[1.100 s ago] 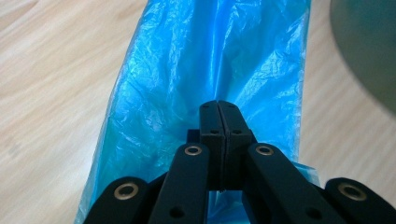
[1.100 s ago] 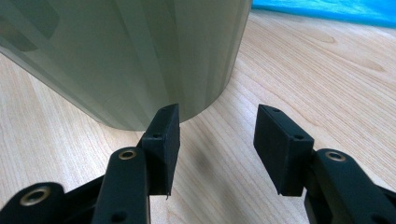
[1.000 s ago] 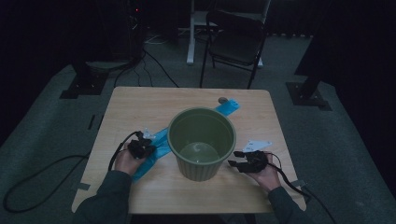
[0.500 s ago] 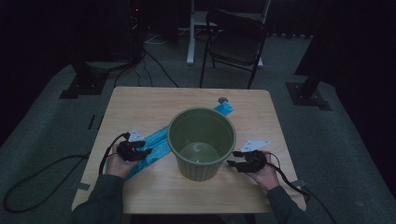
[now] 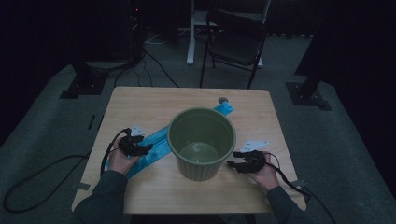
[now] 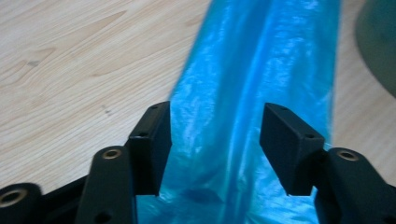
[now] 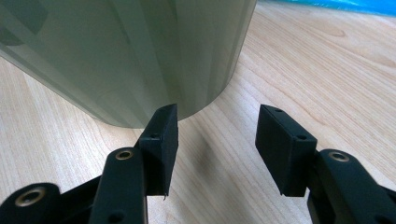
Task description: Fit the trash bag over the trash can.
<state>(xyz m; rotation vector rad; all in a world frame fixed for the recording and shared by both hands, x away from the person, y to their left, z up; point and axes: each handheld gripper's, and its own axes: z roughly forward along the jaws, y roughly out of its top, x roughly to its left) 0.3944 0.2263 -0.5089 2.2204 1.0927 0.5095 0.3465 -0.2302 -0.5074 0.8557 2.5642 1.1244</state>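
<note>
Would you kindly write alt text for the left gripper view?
The left gripper, jaws open, straddles a blue plastic bag lying flat on a wooden table. The edge of a green bin shows at upper right.

Blue plastic bag [image 5: 156, 144] flat on table, touching green bin [image 5: 201, 140].

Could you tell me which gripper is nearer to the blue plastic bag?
Left. The left gripper is open directly over the blue plastic bag; the right gripper is beside the green bin, on its far side.
</note>
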